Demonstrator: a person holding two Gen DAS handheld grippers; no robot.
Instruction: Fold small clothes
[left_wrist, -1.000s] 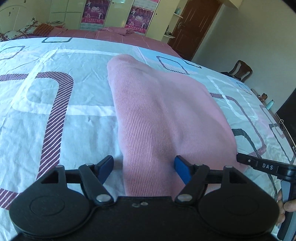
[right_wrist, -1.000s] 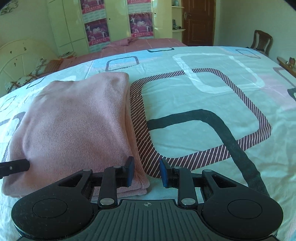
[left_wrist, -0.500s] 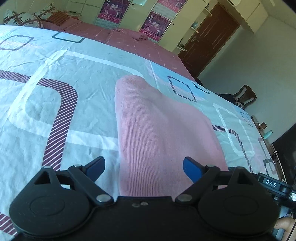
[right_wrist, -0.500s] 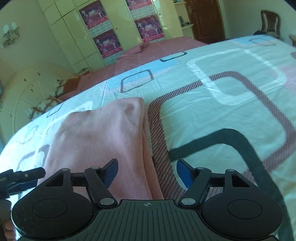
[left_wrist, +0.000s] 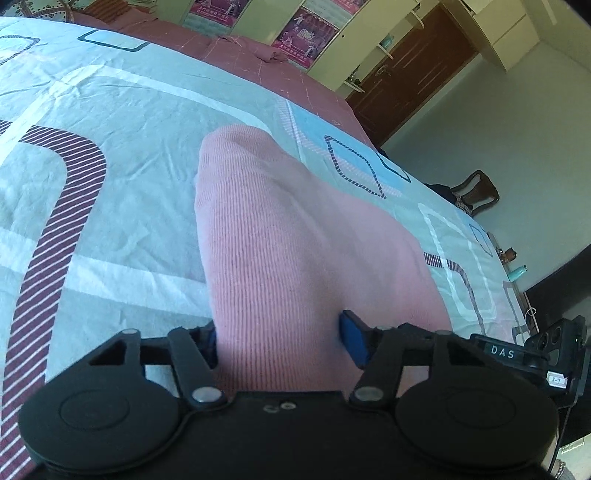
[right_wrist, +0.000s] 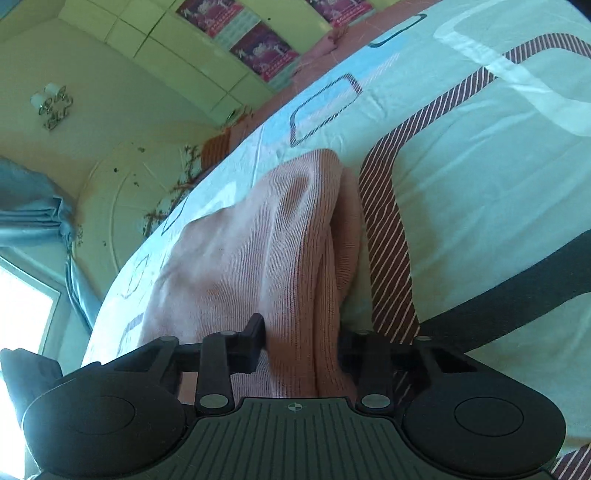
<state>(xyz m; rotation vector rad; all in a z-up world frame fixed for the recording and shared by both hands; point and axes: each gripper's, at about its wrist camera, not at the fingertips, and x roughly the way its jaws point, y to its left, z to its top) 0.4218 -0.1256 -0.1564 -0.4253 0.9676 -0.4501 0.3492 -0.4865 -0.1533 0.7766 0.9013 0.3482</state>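
Note:
A folded pink knit garment (left_wrist: 295, 240) lies on the patterned bed sheet (left_wrist: 92, 192). My left gripper (left_wrist: 280, 339) straddles its near left corner, and the fabric bunches up between the blue pads. My right gripper (right_wrist: 301, 341) straddles the near right edge of the same garment (right_wrist: 258, 258), with several folded layers pinched between the fingers. Both near corners are raised off the sheet. The right gripper's body shows at the right edge of the left wrist view (left_wrist: 535, 354).
The bed sheet (right_wrist: 480, 184) has striped and dark square outlines. A pink blanket (left_wrist: 236, 48) lies at the bed's far end. Wardrobes with posters (right_wrist: 258, 48), a brown door (left_wrist: 413, 62), a wooden chair (left_wrist: 476, 188) and a curtained window (right_wrist: 33, 295) surround the bed.
Both grippers moved onto the garment's near edge and closed on it. The near edge has lifted off the sheet, and both views have tilted.

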